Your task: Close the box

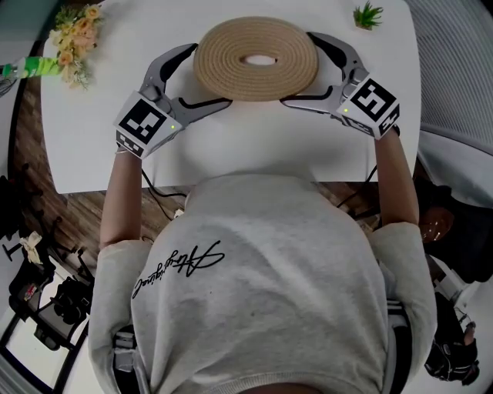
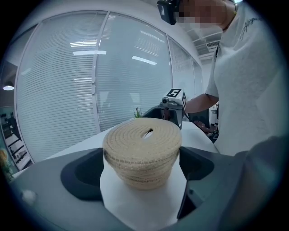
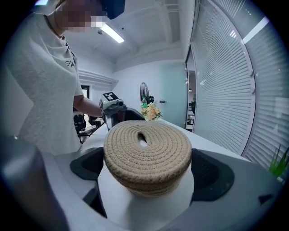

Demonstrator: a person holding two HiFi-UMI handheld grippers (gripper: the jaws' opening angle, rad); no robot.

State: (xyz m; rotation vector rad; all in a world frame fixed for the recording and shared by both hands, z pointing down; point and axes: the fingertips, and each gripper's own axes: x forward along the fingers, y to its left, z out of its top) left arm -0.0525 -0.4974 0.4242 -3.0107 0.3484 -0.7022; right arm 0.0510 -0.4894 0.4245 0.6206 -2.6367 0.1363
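A round woven rope lid (image 1: 256, 58) with a slot in its middle sits on a matching rope basket (image 2: 144, 176) on the white table (image 1: 231, 158). My left gripper (image 1: 212, 75) reaches in from the left and my right gripper (image 1: 296, 69) from the right. Each has its jaws spread wide around the lid's rim. In the left gripper view the lid (image 2: 142, 135) fills the gap between the jaws, and the right gripper view shows the lid (image 3: 146, 144) the same way. The pads lie close against the rim; no squeeze shows.
A bunch of yellow and pink flowers (image 1: 73, 38) lies at the table's far left corner. A small green plant (image 1: 368, 14) stands at the far right. The person's body is close to the table's near edge. Glass walls with blinds surround the table.
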